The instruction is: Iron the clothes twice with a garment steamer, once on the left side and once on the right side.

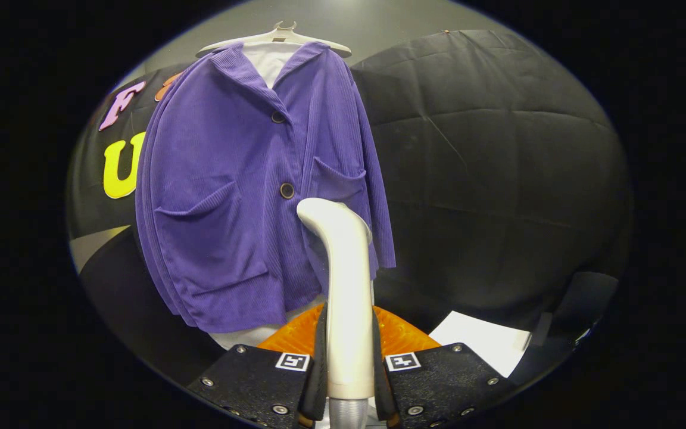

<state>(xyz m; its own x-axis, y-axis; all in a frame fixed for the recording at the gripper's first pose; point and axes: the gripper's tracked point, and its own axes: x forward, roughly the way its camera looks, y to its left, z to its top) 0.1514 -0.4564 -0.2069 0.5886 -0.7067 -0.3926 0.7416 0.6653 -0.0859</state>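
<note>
Black cloth hangs behind a purple corduroy jacket point(248, 190) on its hanger; the tool point(348, 381) squeezes the white steamer handle point(346, 286), aimed near the hem.

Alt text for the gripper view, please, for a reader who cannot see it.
The claw is shut on an upright white garment steamer, its head near the lower right front of a purple jacket on a white hanger. An orange object lies below the jacket.
</note>
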